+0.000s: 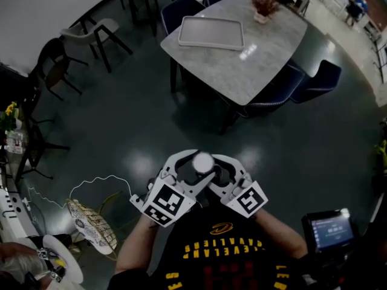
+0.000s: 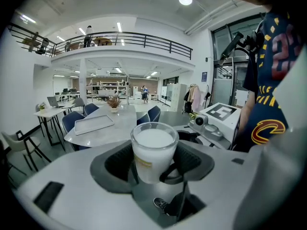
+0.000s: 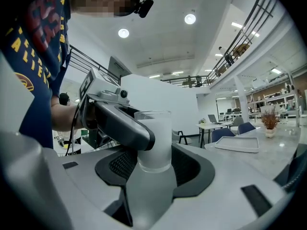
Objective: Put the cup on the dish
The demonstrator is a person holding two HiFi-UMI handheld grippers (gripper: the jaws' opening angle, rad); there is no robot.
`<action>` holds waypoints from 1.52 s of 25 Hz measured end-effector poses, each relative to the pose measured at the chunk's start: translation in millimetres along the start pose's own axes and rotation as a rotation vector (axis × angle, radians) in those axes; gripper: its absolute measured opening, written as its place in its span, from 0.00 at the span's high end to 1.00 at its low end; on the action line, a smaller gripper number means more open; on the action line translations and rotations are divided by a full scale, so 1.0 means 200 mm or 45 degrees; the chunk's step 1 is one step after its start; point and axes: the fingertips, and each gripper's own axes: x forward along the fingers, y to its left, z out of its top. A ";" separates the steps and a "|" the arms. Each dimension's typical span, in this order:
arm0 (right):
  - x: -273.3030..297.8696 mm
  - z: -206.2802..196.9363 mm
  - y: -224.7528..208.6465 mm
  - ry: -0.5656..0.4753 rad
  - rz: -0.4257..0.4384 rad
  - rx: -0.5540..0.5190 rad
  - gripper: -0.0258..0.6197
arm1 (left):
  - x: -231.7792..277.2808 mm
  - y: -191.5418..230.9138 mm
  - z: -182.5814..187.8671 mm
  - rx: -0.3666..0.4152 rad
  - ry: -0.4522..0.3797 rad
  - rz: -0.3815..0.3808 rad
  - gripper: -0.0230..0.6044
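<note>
- My left tongs [image 2: 153, 164] look clamped on the small frosted white glass cup [image 1: 202, 162], up in the air by my tummy. The pads are hard to see, so I'm not fully sure.
- My right tongs [image 3: 154, 164] stand wide apart around the same cup, not squeezing it.
- The flat grey dish [image 1: 211, 33] sits well apart on the pale stone tabletop [image 1: 266, 59].
- With only one grip, the cup could slip and smash on the dark floor [image 1: 121, 119].

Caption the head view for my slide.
Left claw holds the cup, right claw open around it; tray on table ahead.
</note>
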 end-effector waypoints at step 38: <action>1.16 0.29 -0.96 -0.015 -0.070 -0.026 0.61 | 0.22 1.47 0.40 0.024 -0.187 0.020 0.55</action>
